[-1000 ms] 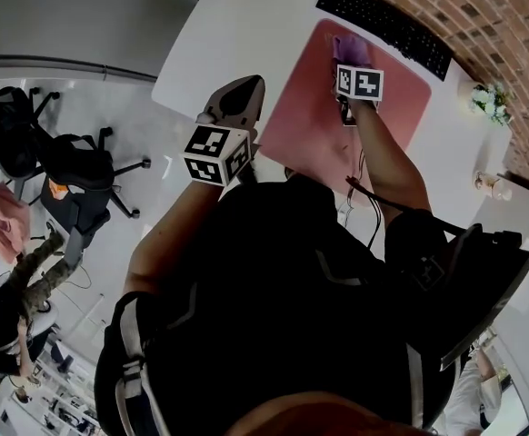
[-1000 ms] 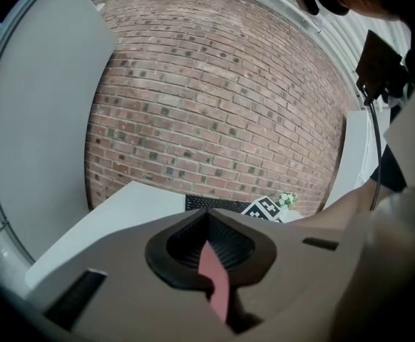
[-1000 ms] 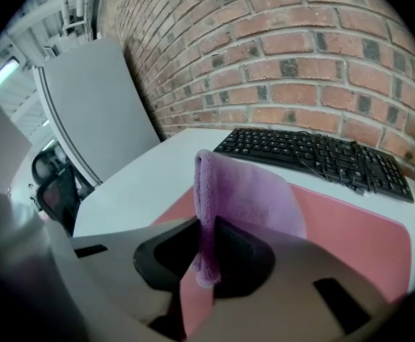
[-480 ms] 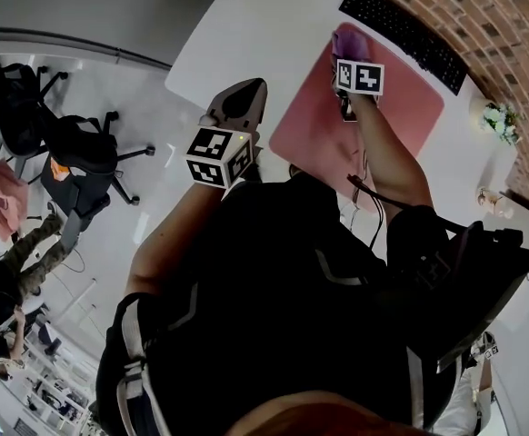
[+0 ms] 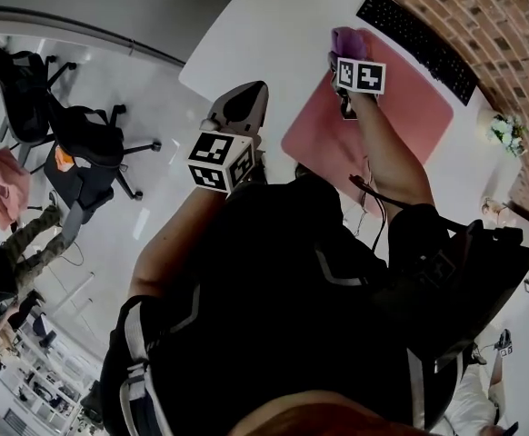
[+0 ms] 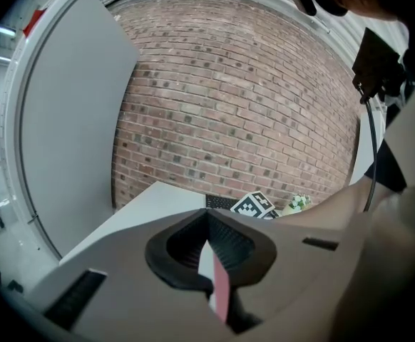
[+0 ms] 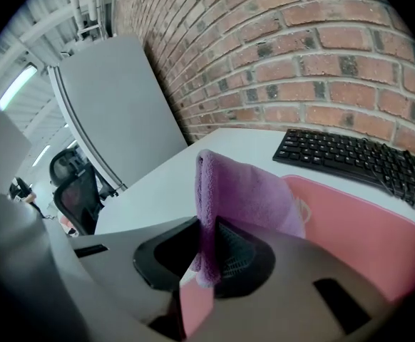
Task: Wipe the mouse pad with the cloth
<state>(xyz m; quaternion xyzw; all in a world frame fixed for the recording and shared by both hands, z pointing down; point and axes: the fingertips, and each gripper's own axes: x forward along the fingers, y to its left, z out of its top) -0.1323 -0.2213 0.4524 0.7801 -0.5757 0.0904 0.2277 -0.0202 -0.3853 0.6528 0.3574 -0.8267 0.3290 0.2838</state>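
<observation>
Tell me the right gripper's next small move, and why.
Probably pull the cloth back across the mouse pad, away from the keyboard: the right gripper is shut on it at the pad's far corner, and most of the pad lies nearer.

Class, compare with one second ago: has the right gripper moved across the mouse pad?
Yes. The right gripper, shut on the cloth, has slid towards the mouse pad's far-left corner.

A black keyboard [image 5: 418, 37] lies on the white table [image 5: 274, 25] along the brick wall [image 5: 519, 34].
</observation>
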